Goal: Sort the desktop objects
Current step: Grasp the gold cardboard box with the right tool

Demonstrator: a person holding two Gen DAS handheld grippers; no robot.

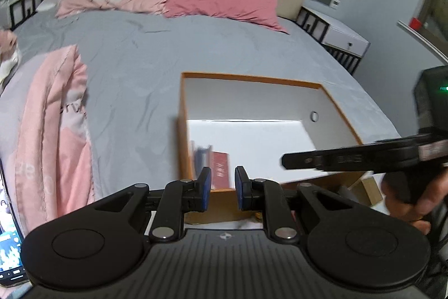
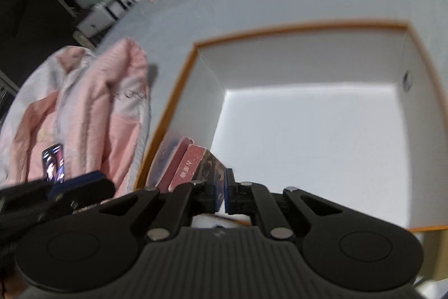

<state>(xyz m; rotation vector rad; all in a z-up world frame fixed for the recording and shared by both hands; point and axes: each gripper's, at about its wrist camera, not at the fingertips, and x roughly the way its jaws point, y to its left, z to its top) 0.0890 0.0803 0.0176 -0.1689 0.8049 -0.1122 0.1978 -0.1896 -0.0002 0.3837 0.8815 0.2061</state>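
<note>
An open box with an orange rim [image 1: 249,78] and white inside sits on the bed; it also shows in the right wrist view [image 2: 302,27]. Several books stand against its near-left wall, among them a red book [image 1: 220,168] [image 2: 188,165]. My left gripper [image 1: 222,188] is open and empty, hovering over the box's near edge in front of the books. My right gripper [image 2: 224,194] is shut with nothing visible between its pads, just above the books. Its arm reaches in from the right in the left wrist view [image 1: 336,157].
The bed has a grey sheet [image 1: 156,66], a pink quilt [image 1: 56,125] to the left of the box and pink pillows [image 1: 221,0] at the headboard. A phone with a lit screen [image 2: 53,162] lies on the quilt. Nightstands flank the bed.
</note>
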